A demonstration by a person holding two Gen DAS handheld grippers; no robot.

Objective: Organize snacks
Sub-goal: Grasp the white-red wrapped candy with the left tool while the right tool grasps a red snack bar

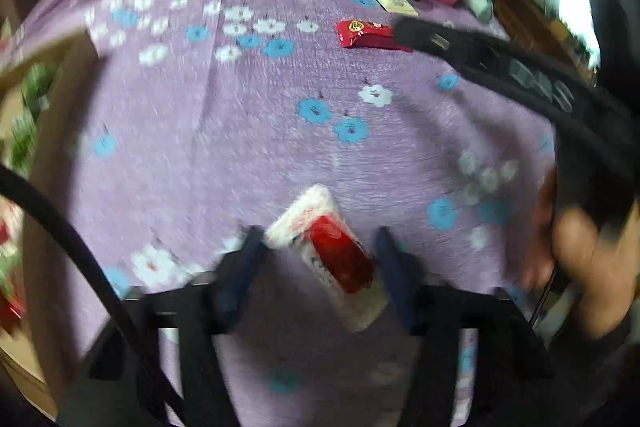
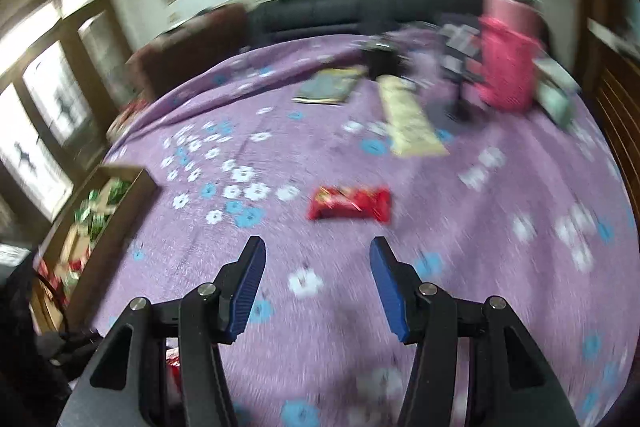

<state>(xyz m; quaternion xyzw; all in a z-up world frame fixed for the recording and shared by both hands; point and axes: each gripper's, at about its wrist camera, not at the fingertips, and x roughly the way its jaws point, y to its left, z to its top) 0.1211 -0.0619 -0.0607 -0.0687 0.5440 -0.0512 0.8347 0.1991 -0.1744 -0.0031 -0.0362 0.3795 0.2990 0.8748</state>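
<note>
In the left wrist view my left gripper point(image 1: 318, 241) is open, its jaws on either side of a white and red snack packet point(image 1: 328, 255) that lies slanted on the purple flowered cloth. A red snack bar point(image 1: 370, 34) lies farther off, with my right gripper's black arm point(image 1: 500, 63) reaching in just to its right. In the right wrist view my right gripper point(image 2: 318, 253) is open and empty, a short way in front of the same red bar point(image 2: 350, 203). A cardboard box point(image 2: 120, 203) holding green and red packets stands at the left.
At the far end of the cloth are a pink-sleeved bottle point(image 2: 506, 67), a cream tube point(image 2: 412, 125), a flat green packet point(image 2: 330, 87) and a black object point(image 2: 382, 61). The box edge also shows at the left point(image 1: 60, 107). A dark sofa is behind.
</note>
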